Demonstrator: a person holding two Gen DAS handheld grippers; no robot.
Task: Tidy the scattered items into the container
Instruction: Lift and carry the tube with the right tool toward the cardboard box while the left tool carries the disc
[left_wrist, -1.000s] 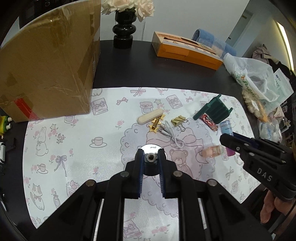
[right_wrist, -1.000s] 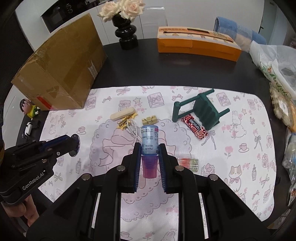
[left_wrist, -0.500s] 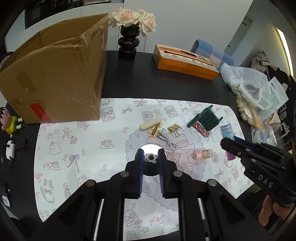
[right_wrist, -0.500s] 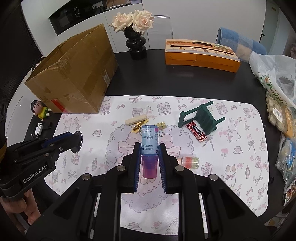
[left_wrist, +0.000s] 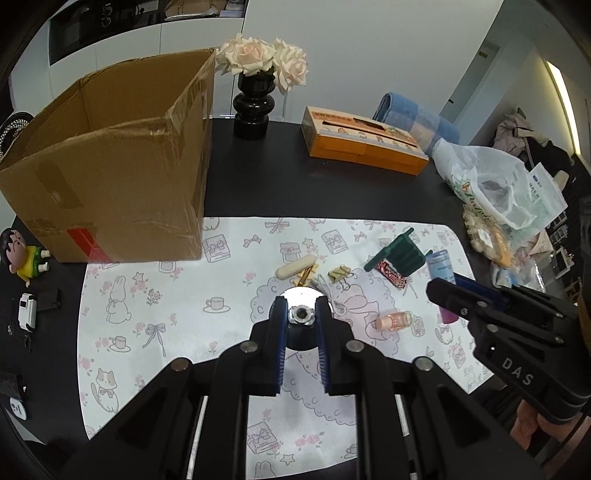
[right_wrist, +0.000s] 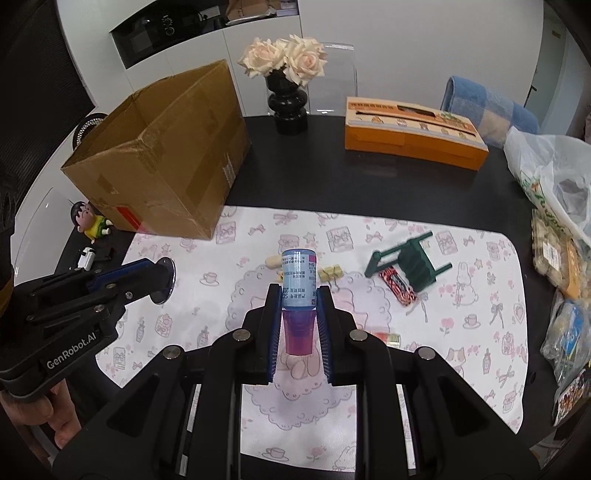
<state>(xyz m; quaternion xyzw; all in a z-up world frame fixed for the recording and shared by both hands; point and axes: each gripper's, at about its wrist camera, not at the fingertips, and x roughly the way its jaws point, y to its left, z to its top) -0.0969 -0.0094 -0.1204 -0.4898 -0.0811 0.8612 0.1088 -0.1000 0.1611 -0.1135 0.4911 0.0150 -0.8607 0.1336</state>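
Right wrist view, right claw (right_wrist: 298, 314) gripping bottle (right_wrist: 297, 282), open box (right_wrist: 162, 155) beyond

You've got a black table (right_wrist: 317, 184) with a white mat (right_wrist: 236, 266), printed with pink cartoon doodles, spread across the near half. Straight on the dark top: the open cardboard box (left_wrist: 110, 177) at the left, its near corner just onto the mat, a black vase of pale roses (left_wrist: 255, 107) behind it, an orange carton (right_wrist: 413, 136) further right, and a white plastic bag (left_wrist: 491, 184) plus snack packets at the right edge. Left of the mat you've got a little cartoon figurine (left_wrist: 24, 258) and a small white toy car (left_wrist: 26, 310).
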